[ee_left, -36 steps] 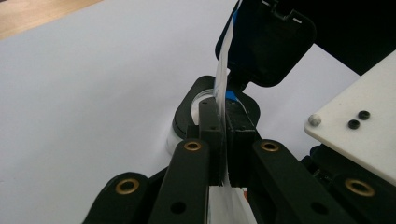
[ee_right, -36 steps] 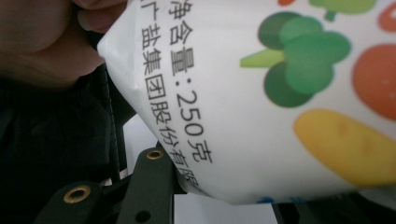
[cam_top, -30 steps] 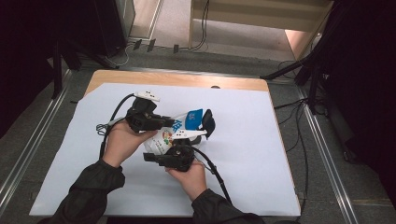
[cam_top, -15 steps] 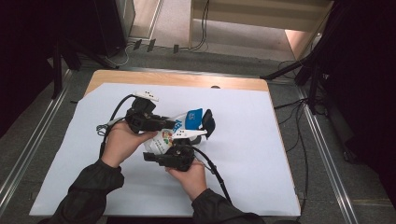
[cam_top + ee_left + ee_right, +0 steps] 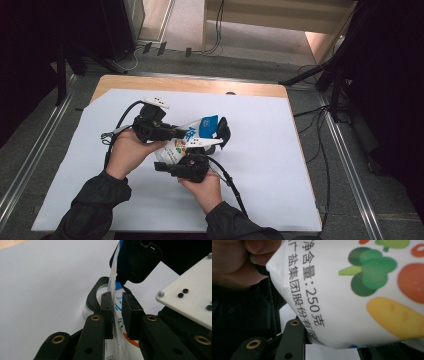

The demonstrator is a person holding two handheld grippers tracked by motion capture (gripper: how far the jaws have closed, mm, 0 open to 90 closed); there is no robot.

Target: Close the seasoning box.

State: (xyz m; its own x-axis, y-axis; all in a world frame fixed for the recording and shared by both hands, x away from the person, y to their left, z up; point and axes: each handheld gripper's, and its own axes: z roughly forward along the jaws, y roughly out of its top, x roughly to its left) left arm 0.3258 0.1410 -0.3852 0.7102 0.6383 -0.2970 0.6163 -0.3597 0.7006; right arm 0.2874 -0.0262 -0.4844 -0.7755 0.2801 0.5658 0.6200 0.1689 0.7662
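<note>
The white printed pouch (image 5: 186, 142) is suspended above the centre of the white table sheet (image 5: 280, 165), between both grippers. The left gripper (image 5: 175, 134), at 9 o'clock of the pouch, has its jaws either side of the pouch's thin edge; they have just been closing, with a slight gap apparently remaining at one pad (image 5: 131, 315). The right gripper (image 5: 212, 144), entering from 6 o'clock, is clamped on the pouch. A black ring-shaped object (image 5: 96, 293) lies on the sheet beyond, partly hidden.
</note>
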